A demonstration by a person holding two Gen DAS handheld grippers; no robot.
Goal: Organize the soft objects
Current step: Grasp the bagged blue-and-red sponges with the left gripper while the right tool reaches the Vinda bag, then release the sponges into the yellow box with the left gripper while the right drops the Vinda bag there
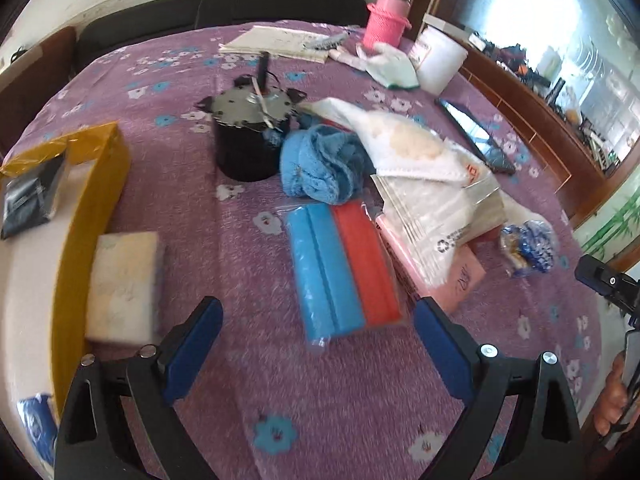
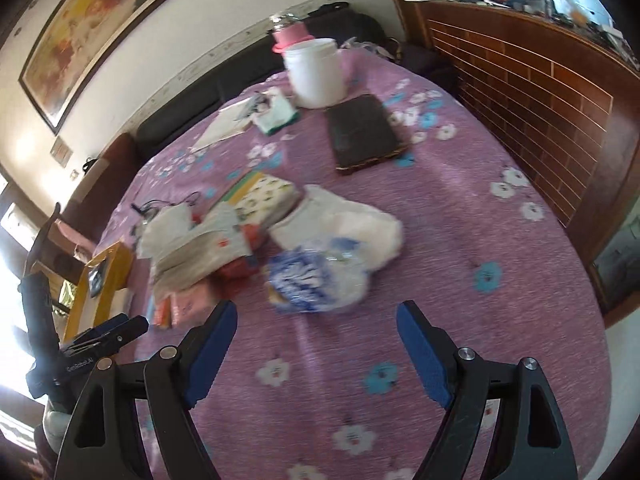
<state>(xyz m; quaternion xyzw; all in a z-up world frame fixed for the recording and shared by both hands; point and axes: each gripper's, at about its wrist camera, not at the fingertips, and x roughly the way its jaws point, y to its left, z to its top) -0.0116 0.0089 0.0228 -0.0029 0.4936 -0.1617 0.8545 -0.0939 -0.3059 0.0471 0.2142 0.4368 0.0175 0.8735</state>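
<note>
Partly hidden, red roll (image 1: pixel 366 264) lies under clear bags (image 1: pixel 432 216).

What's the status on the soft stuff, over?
Left tool open, empty. Right tool open, empty. Blue towel and foam pack loose on bedspread. Black pot beside towel.

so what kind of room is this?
Probably a home living room. A table under a purple flowered cloth stands beside a dark sofa, a framed painting hangs on the wall, and household clutter such as a blue towel lies on it.
</note>
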